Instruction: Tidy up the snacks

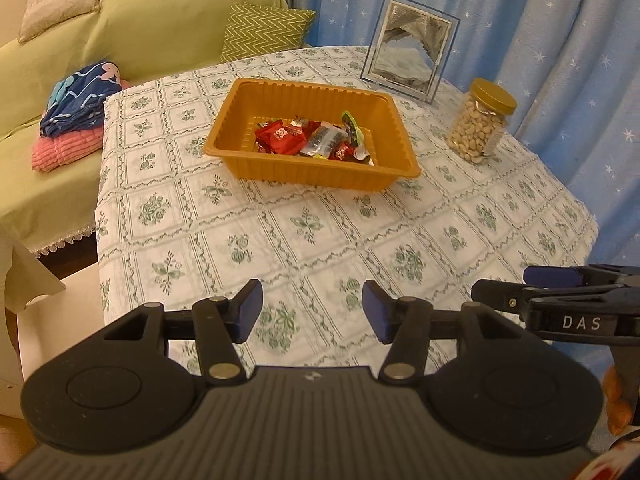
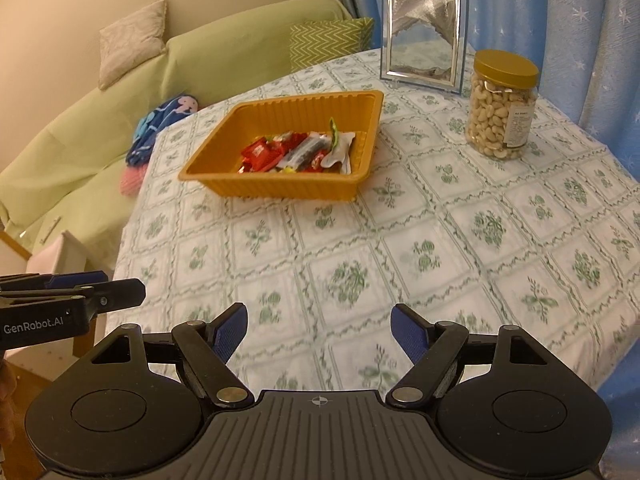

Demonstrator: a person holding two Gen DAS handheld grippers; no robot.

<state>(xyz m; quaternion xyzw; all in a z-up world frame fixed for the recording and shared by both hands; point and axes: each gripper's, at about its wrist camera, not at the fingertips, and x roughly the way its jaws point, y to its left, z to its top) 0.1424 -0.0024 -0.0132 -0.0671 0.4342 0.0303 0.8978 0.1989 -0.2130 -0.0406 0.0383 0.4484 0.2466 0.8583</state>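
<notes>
So your left gripper and right gripper were both hanging over the near edge of the table, jaws apart, nothing between them. The orange tray sat at about 12 o'clock from the left one, more like 11 from the right, with the wrapped snacks piled at its right end. Those looked light, crinkly and slippery, so I'd have pinched one mid-body across the narrow side. The cashew jar was at 1 o'clock, probably heavier, rigid and smooth, so best grabbed round the body below the lid
</notes>
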